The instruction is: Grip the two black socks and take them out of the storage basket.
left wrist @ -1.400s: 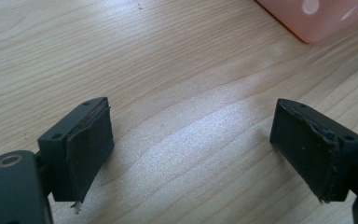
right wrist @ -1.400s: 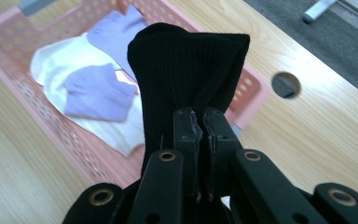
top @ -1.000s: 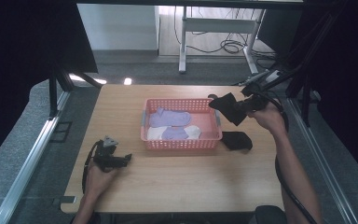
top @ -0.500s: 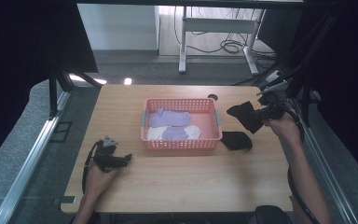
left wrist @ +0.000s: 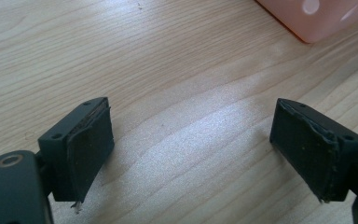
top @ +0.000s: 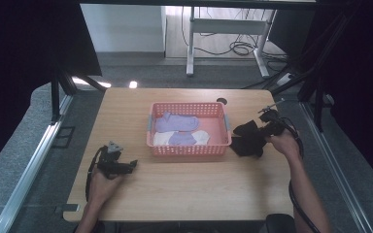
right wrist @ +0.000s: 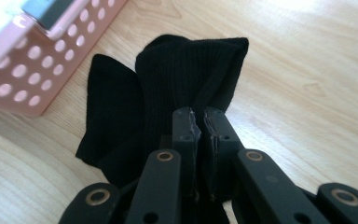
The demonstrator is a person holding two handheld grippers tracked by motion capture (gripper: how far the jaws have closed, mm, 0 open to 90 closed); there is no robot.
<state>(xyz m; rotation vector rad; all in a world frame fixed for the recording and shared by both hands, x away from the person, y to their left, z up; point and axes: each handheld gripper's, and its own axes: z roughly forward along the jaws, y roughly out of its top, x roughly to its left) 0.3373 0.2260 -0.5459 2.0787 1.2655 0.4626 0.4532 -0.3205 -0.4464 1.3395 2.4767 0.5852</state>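
A black sock (right wrist: 186, 79) hangs pinched in my right gripper (right wrist: 197, 116), whose jaws are shut on its ribbed cloth. It hangs low over the table, just right of the pink basket (top: 189, 150); in the high view the black sock (top: 248, 138) and right gripper (top: 264, 127) sit beside the basket's right wall. Another dark sock (right wrist: 109, 121) lies under it on the table. Inside the basket are purple socks (top: 177, 122) and a white one (top: 201, 137). My left gripper (top: 126, 166) rests on the table at the front left, its jaws wide apart with bare wood between the pads (left wrist: 88, 144).
The wooden table (top: 189, 194) has free room in front of the basket and in the middle. A round cable hole (top: 221, 101) is behind the basket. A basket corner (left wrist: 317, 18) shows beyond the left gripper. Dark curtains and metal frames flank the table.
My right gripper has come down and toward the table's right side with the black sock, from above the basket's far right corner to low beside it. The left gripper stayed put.
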